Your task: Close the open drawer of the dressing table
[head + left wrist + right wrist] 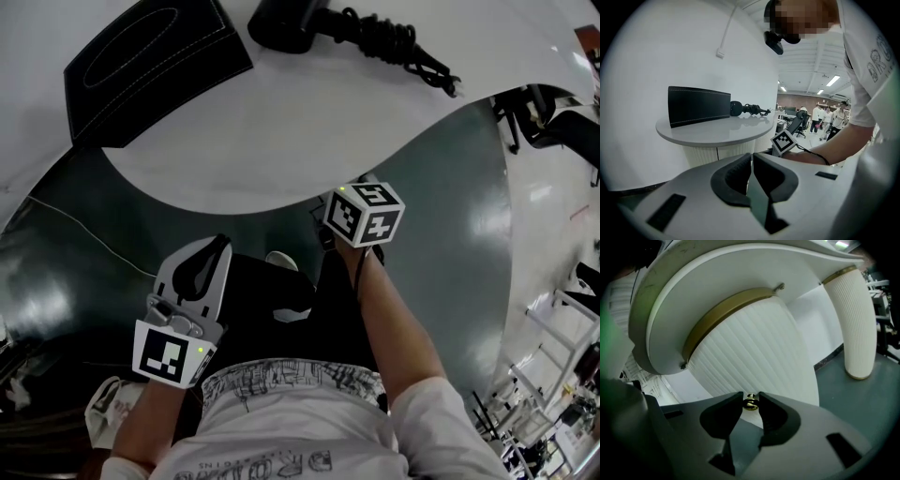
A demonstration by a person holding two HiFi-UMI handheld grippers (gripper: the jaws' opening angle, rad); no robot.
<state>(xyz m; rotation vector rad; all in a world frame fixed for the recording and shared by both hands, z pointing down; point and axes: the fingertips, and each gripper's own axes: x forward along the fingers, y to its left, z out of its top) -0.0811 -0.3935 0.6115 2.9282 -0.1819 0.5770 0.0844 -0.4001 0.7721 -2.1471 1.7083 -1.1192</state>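
Note:
The dressing table's white ribbed drawer front curves out under the table top, with a gold band along its upper edge. A small gold knob sticks out of the drawer front, and my right gripper is shut on it, one pad on each side. In the head view only the right gripper's marker cube shows; its jaws are hidden under the table top. My left gripper hangs back near the person's body, away from the table. Its jaws are shut on nothing.
A black pouch and a black hair dryer with a coiled cord lie on the table top. A white ribbed table leg stands on the dark floor at the right. People and office chairs are far off.

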